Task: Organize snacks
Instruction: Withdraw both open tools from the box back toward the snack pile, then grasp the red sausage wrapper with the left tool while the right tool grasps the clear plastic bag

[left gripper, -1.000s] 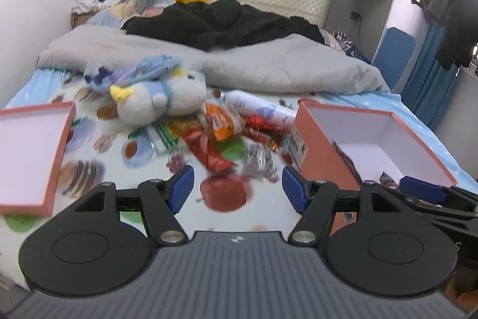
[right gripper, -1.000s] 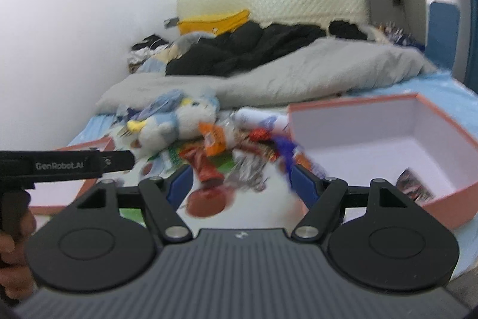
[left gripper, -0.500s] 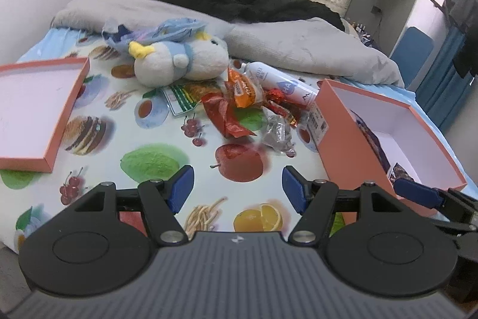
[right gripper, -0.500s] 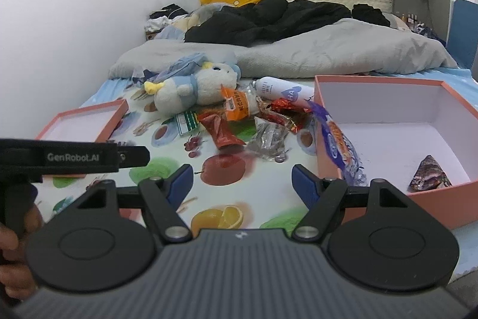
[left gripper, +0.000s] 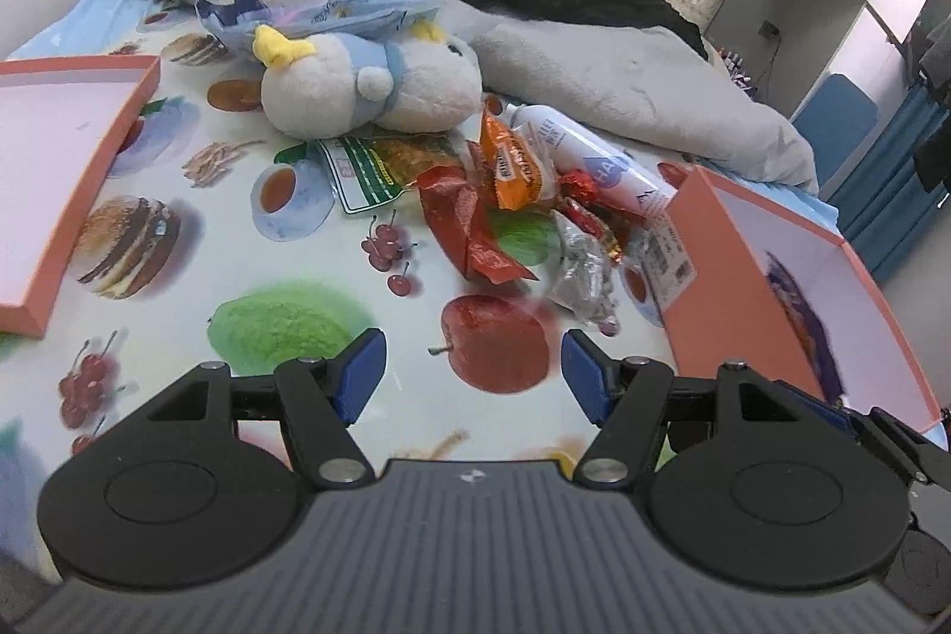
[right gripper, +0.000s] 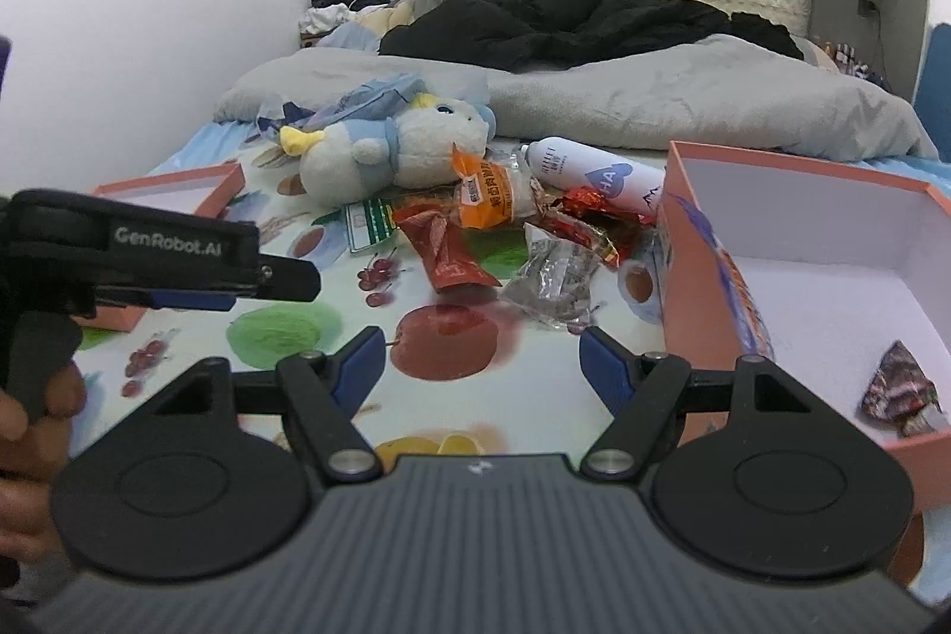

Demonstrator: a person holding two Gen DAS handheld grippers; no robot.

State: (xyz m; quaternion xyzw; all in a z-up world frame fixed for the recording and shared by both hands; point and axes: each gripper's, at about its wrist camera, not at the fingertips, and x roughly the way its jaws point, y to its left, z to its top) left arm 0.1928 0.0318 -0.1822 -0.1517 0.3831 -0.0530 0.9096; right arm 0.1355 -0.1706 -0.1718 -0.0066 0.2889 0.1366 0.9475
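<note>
Both your left gripper (left gripper: 472, 375) and right gripper (right gripper: 482, 369) hang apart and empty, and that light, crinkly red wrapper (left gripper: 469, 230) just left of the orange box (left gripper: 722, 271) wants pinching at its twisted end.

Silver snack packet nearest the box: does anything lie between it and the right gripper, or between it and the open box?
Nothing visible. Only bare printed sheet separates the right gripper from the silver packet. The packet lies just left of the orange box, whose near wall is the only thing to lift over.
</note>
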